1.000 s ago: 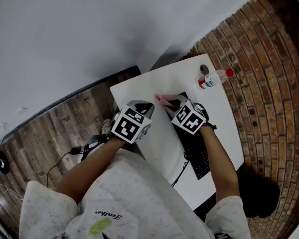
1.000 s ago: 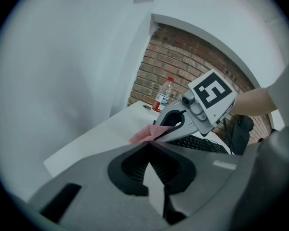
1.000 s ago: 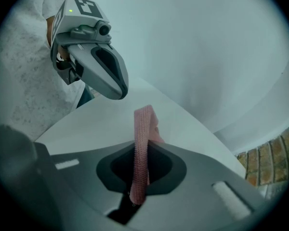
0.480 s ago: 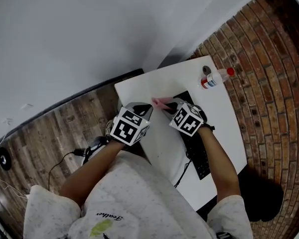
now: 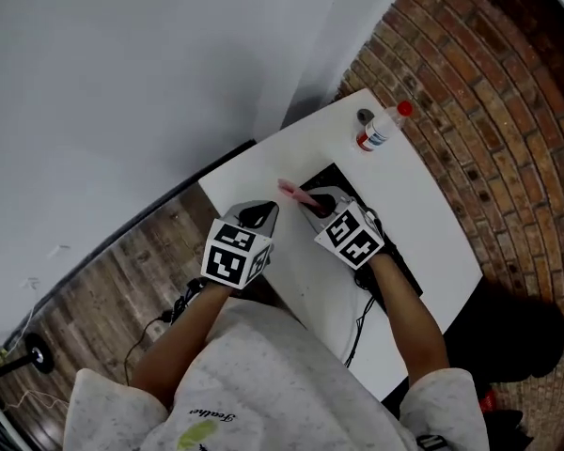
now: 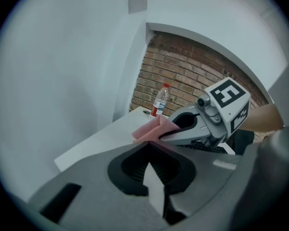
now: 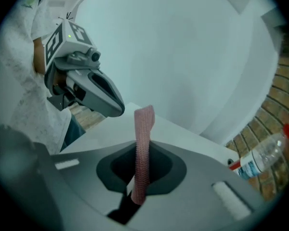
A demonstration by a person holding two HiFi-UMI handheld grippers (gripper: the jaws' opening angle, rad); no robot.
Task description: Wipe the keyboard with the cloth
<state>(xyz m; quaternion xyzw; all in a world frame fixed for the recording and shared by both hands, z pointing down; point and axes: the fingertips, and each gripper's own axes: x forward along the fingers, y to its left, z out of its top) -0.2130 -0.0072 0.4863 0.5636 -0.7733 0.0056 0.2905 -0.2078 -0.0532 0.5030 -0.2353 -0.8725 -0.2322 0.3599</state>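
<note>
A black keyboard (image 5: 400, 262) lies along the white table (image 5: 423, 205), and its keys also show in the left gripper view (image 6: 202, 147). My right gripper (image 5: 312, 202) hovers over the keyboard's far end, shut on a pink cloth (image 5: 295, 193). Between its jaws (image 7: 141, 150) the cloth (image 7: 144, 129) stands up as a narrow strip. My left gripper (image 5: 262, 214) hangs just left of it above the table's near-left edge, jaws together with nothing in them (image 6: 148, 147). From there I see the pink cloth (image 6: 154, 128) poking out of the right gripper (image 6: 166, 134).
A clear bottle with a red cap (image 5: 380, 127) lies at the table's far end beside a small dark round object (image 5: 365, 116). A cable (image 5: 361, 314) runs from the keyboard toward me. Brick floor is on the right, wood floor on the left, a white wall ahead.
The head view has shifted, so the table sits differently in the frame. Both grippers keep about the same places relative to each other, and the right one keeps hold of the cloth.
</note>
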